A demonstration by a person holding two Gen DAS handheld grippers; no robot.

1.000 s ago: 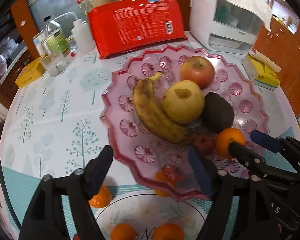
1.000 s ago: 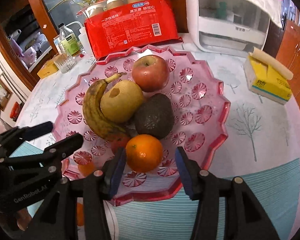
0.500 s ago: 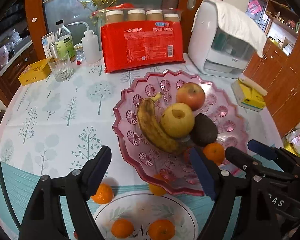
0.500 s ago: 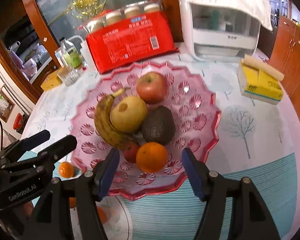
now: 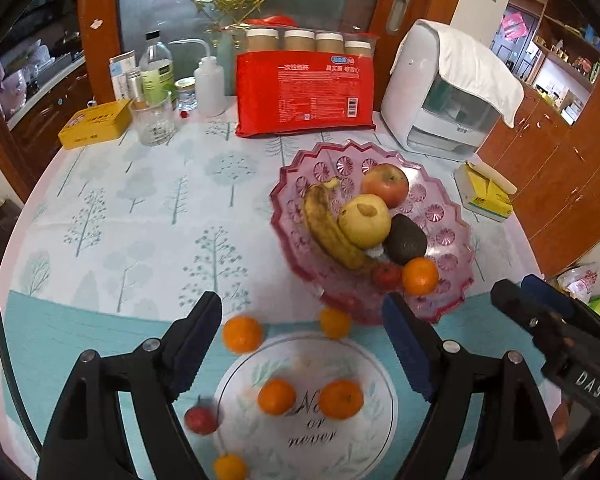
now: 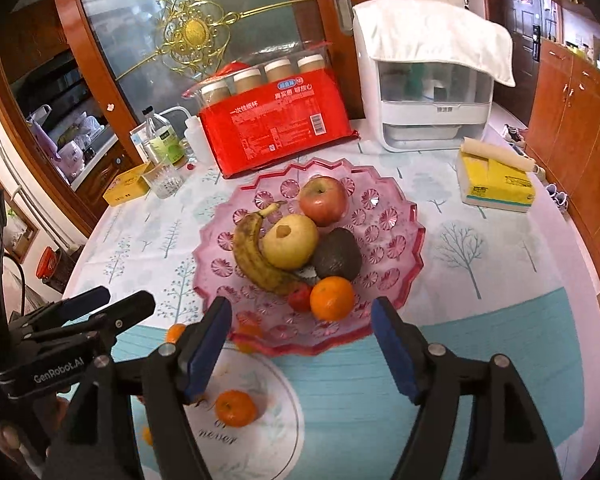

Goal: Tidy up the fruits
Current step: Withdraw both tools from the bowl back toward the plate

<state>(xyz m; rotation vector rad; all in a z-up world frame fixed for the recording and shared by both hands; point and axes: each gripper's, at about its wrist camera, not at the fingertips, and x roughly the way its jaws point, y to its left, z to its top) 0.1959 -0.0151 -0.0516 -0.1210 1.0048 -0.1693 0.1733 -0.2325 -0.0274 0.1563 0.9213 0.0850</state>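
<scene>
A pink glass fruit dish holds a banana, a yellow apple, a red apple, an avocado, an orange and a small red fruit. Several small oranges and a small red fruit lie near the front edge, some on a white round mat. My left gripper is open and empty above the mat. My right gripper is open and empty, in front of the dish.
At the back stand a red package of paper cups, a white appliance with a cloth on it, bottles, a glass and a yellow tin. A yellow tissue pack lies at the right.
Both grippers have pulled back and up from the dish. The right gripper has let go of the orange, which now rests at the dish's front. Both stand wide open.
</scene>
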